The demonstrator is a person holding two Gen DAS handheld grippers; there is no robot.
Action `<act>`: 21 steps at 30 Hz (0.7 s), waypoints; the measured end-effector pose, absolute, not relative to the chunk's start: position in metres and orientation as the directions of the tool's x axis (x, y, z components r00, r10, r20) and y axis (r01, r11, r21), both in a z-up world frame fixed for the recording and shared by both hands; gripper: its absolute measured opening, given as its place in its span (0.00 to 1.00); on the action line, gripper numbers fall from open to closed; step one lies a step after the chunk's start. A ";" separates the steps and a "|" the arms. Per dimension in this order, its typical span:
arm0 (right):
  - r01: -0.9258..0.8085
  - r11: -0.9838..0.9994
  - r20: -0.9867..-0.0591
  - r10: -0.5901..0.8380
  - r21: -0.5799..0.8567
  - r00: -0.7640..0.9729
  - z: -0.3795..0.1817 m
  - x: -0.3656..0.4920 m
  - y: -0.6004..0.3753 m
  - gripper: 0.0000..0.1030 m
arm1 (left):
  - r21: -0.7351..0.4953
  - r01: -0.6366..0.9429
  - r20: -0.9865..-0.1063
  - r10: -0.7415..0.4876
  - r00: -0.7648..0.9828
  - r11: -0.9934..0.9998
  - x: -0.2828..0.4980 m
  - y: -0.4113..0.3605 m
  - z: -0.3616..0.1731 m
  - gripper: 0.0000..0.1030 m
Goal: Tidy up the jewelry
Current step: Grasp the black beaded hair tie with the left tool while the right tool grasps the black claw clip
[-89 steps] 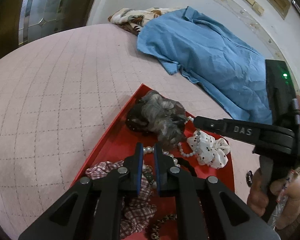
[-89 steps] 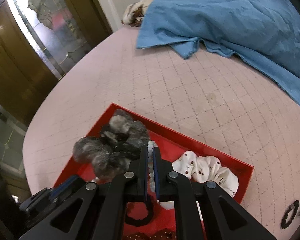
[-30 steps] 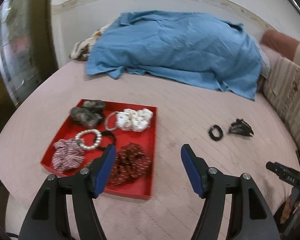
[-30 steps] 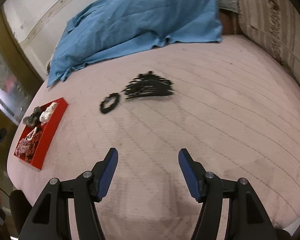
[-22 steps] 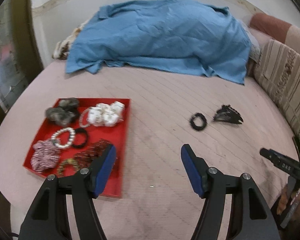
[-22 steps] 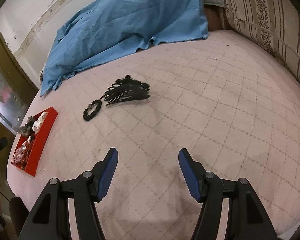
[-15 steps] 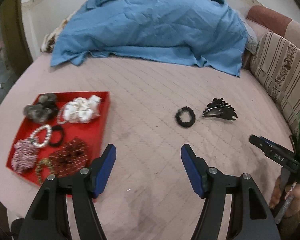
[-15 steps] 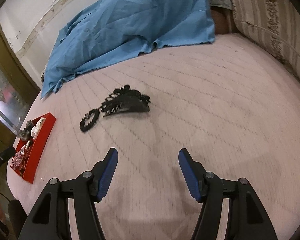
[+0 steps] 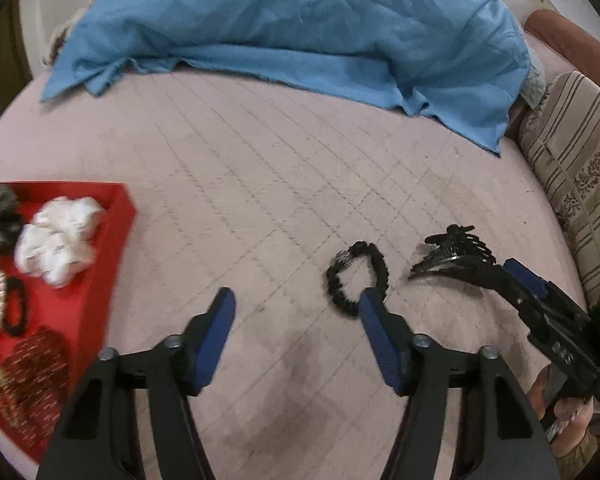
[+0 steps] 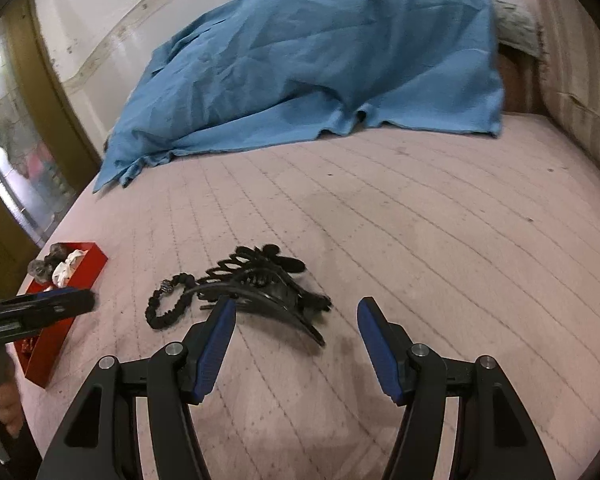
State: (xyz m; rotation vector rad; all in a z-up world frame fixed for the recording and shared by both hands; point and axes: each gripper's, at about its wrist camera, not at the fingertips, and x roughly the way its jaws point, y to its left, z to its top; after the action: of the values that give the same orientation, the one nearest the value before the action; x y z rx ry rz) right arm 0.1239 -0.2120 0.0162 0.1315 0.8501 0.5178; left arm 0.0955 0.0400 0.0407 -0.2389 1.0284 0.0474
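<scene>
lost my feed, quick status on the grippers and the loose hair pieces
Left gripper and right gripper open, empty. Black hair tie and hair claw loose on the bed, outside the red tray. Nothing in the way.

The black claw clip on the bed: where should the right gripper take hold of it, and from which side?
Probably grip the black claw clip across its solid curved spine, coming down from above with the open right gripper. It lies on its side on the pink quilt, teeth splayed toward the black beaded bracelet, so the thin teeth look like a poor hold. The spine is the broadest exposed part.
</scene>
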 end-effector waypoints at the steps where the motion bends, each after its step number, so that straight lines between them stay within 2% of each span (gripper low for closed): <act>1: -0.397 0.862 -0.680 0.497 0.316 0.539 0.016 0.125 -0.211 0.66 | -0.177 -0.141 -0.855 -0.081 0.512 0.974 0.102 0.038 0.036 0.51; 7: -0.517 0.826 -0.679 0.513 0.225 0.525 0.017 0.132 -0.185 0.66 | -0.142 -0.105 -0.873 -0.075 0.482 0.984 0.127 0.024 0.016 0.34; 13: -0.565 0.801 -0.699 0.520 0.199 0.491 0.009 0.140 -0.172 0.66 | -0.118 -0.094 -0.874 -0.058 0.482 0.989 0.138 0.018 0.004 0.33; 15: -0.563 0.800 -0.698 0.523 0.206 0.488 0.008 0.142 -0.172 0.62 | -0.103 -0.088 -0.872 -0.047 0.488 0.991 0.139 0.016 0.003 0.33; 21: -0.536 0.813 -0.715 0.513 0.228 0.475 0.003 0.147 -0.174 0.38 | -0.037 -0.075 -0.860 0.006 0.510 0.996 0.139 0.006 -0.001 0.35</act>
State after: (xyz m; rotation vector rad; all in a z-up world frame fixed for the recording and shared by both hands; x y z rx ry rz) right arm 0.1468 -0.1738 0.0034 -0.0290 0.8644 0.6415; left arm 0.1387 0.0056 -0.0006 -0.0728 1.0351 0.0487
